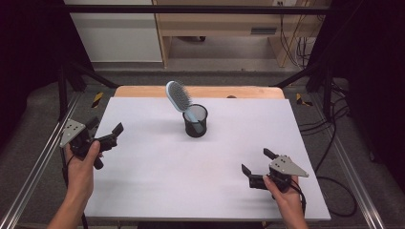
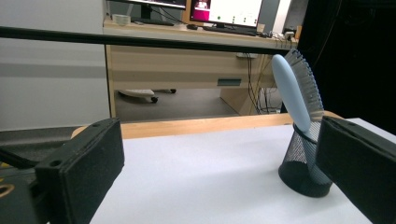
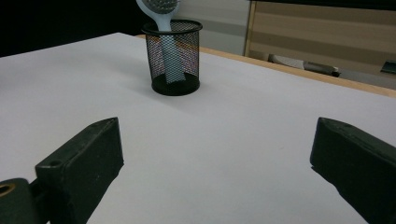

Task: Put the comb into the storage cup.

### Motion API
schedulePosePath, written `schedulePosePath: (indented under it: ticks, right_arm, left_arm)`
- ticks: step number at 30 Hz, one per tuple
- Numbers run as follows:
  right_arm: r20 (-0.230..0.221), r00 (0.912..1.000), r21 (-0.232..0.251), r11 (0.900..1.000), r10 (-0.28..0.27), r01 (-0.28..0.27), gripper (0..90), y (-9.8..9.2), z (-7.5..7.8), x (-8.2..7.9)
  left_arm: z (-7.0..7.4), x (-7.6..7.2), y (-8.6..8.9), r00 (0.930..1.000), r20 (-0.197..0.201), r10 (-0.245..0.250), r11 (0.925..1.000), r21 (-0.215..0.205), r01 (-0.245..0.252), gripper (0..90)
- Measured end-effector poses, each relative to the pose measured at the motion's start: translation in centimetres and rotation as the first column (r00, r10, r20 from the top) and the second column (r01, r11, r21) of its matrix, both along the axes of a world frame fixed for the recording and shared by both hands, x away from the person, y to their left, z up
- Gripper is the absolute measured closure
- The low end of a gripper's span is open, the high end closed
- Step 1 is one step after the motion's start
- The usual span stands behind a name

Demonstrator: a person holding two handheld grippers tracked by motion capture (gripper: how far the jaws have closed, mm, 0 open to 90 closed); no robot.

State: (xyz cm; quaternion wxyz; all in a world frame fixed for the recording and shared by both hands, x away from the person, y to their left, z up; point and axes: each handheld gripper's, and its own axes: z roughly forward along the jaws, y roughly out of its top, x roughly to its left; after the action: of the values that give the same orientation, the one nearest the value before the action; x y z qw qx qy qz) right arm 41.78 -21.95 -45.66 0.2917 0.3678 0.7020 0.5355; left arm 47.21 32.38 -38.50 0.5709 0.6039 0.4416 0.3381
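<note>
1. Your left hand-held gripper (image 1: pixel 106 129) hovers at the worktop (image 1: pixel 157 181) edge, jaws wide, empty.
2. Your right hand-held gripper (image 1: pixel 258 162) sits low over the worktop, jaws wide, empty.
3. The mesh cup (image 1: pixel 195 121) stands ahead of both grippers, well apart from each.
4. The hairbrush (image 1: pixel 179 98) leans in the cup, handle down, bristle head tilted out.

Both handheld grippers, left (image 1: pixel 105 133) and right (image 1: pixel 257 164), were black with blocky black fingers (image 3: pixel 81 161), each topped by a grey three-cornered plate (image 1: pixel 71 130) dotted with small holes; black cables trailed behind.
</note>
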Motion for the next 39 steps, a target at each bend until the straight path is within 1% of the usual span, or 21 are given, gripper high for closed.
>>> schedulePosePath:
  ticks: [10, 16, 20, 25, 28, 30, 32, 36, 38, 39]
  right_arm:
    - [-0.001, 1.0, -0.002, 1.0, 0.003, -0.003, 2.8, 0.0, 0.0, 0.0]
    - [-0.006, 1.0, -0.009, 1.0, 0.008, -0.008, 2.8, -0.1, 0.0, 0.0]
    - [-0.006, 0.9999, -0.006, 1.0, 0.01, -0.01, 2.9, -0.1, 0.0, 0.0]
    - [-0.009, 0.9999, -0.004, 1.0, 0.014, -0.014, 2.9, 0.0, 0.0, -0.1]
    - [-0.022, 0.9995, -0.008, 1.0, 0.023, -0.023, 3.0, 0.0, 0.0, -0.2]
    - [-0.028, 0.9993, -0.016, 1.0, 0.024, -0.025, 3.1, -0.1, 0.0, -0.1]
    - [-0.036, 0.9991, -0.003, 1.0, 0.022, -0.022, 3.1, -0.1, 0.1, -0.1]
    - [-0.027, 0.9995, 0.004, 1.0, 0.014, -0.014, 3.1, -0.2, 0.1, 0.1]
    - [-0.014, 0.9999, 0.008, 1.0, 0.006, -0.006, 3.1, -0.2, 0.2, 0.1]
    - [-0.006, 1.0, 0.008, 1.0, -0.001, 0.001, 3.1, -0.2, 0.2, 0.2]
  left_arm:
    - [-1.8, -1.0, 0.2, 0.9999, -0.01, -0.004, 1.0, -0.002, 0.004, 1.4]
    - [-2.6, -1.5, 0.2, 0.9998, -0.008, -0.016, 0.9999, -0.006, 0.016, 1.4]
    - [-3.3, -1.9, 0.1, 0.9996, 0.0, -0.028, 0.9996, -0.01, 0.028, 1.4]
    - [-3.9, -2.4, 0.0, 0.9988, 0.009, -0.048, 0.9988, 0.009, 0.048, 1.4]
    - [-4.3, -2.8, 0.0, 0.9983, 0.011, -0.057, 0.9983, -0.007, 0.057, 1.4]
    - [-4.6, -3.1, 0.0, 0.9978, 0.013, -0.065, 0.9979, -0.009, 0.065, 1.4]
    - [-5.0, -3.3, -0.1, 0.9975, 0.005, -0.07, 0.9975, -0.01, 0.07, 1.4]
    - [-5.5, -3.4, -0.3, 0.9953, -0.014, -0.096, 0.9953, 0.009, 0.096, 1.5]
    - [-5.7, -3.6, -0.5, 0.9947, -0.007, -0.102, 0.9947, 0.011, 0.103, 1.6]
    - [-5.8, -3.6, -0.5, 0.9943, -0.008, -0.106, 0.9943, 0.005, 0.106, 1.5]
